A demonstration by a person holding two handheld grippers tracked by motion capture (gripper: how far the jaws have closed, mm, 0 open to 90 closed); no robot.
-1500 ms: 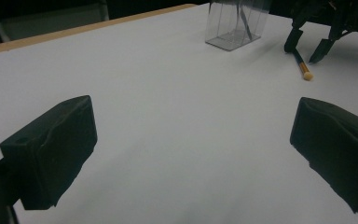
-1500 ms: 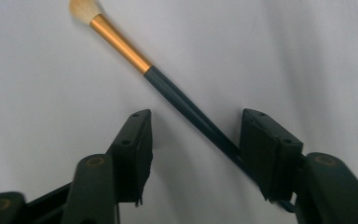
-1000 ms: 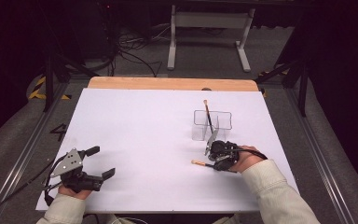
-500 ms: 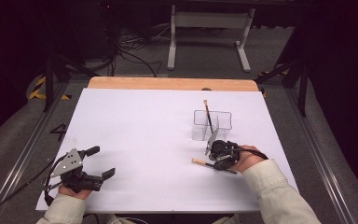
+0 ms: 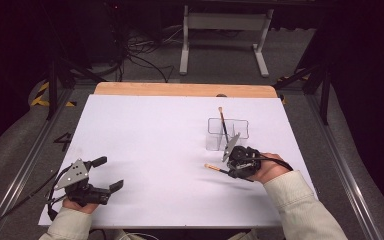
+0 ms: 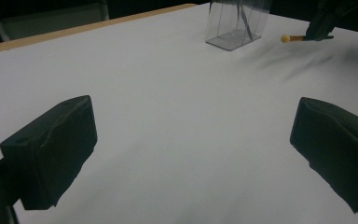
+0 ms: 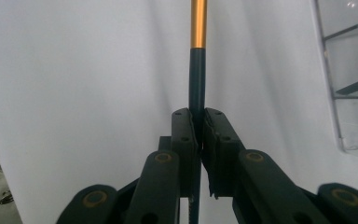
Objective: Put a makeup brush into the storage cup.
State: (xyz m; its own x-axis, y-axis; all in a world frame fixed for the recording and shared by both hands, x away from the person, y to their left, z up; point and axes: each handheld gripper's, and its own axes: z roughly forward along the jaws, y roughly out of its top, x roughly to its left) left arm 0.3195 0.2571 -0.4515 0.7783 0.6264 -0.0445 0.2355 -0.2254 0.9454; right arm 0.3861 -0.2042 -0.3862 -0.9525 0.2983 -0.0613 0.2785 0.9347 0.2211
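Presently noted right gripper (image 5: 228,171) clamped on slim brush (image 7: 196,70), dark handle, gold ferrule, near right beside clear plastic holder (image 5: 215,135); left gripper (image 5: 107,174) jaws apart, blocky black pads over matte white sheet (image 5: 150,130).

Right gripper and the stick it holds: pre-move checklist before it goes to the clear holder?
1. Right gripper shut on the stick: ok.
2. Stick lifted off the white table: cannot tell.
3. Clear holder upright, close beside the right gripper: ok.
4. Free compartment in the holder, which already has one stick: cannot tell.
5. Left gripper open, holding nothing, far from the holder: ok.
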